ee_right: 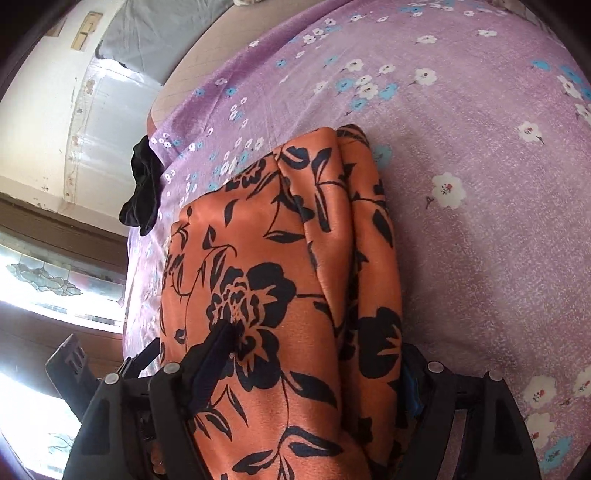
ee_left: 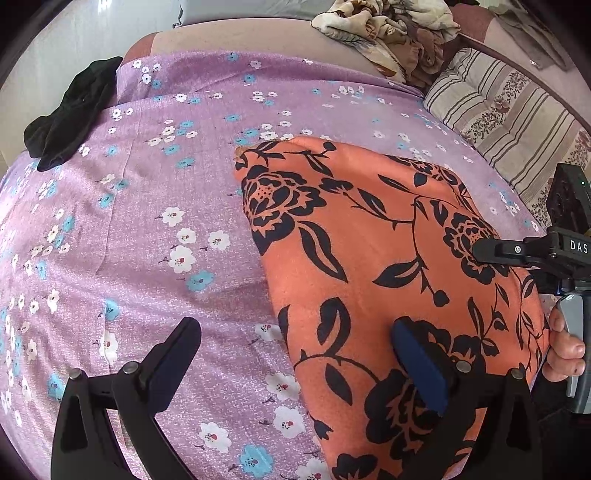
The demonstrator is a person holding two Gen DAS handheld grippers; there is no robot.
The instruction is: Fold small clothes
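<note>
Across the whole bed, a purple sheet (ee_left: 155, 229) printed with white and blue flowers, smooth but for a few long creases. At its far edge, a bare strip of mattress (ee_left: 258, 33).

On the sheet, toward the right of the left wrist view, the orange cloth (ee_left: 369, 240) with black flowers and leaves. Folded into a thick oblong, flat on the sheet. In the right wrist view, stacked layers showing along its right edge, with a long soft ridge down the top.

Far right on the bed, a striped cushion (ee_left: 498, 114). Behind it, a rumpled blanket (ee_left: 391, 29) in cream and brown.

At the sheet's far left edge, well apart from the cloth, a crumpled black garment (ee_left: 70, 114).

Left gripper (ee_left: 299, 354) low at the near side, gaping wide, gripping nothing. Left finger over bare sheet, right finger with its blue pad over the cloth's near corner, the cloth's left edge between the two. Contact of that pad with the cloth impossible to judge.

Right gripper (ee_right: 314, 365) also wide apart, straddling the near end of the cloth. Left finger lying on top of the fabric, on a black flower. Right finger beside the cloth's right edge, half hidden by the folds. Cloth between the fingers, not pinched.

At the right rim of the left wrist view, a hand (ee_left: 565, 347) wrapped round the right gripper's grey handle.
</note>
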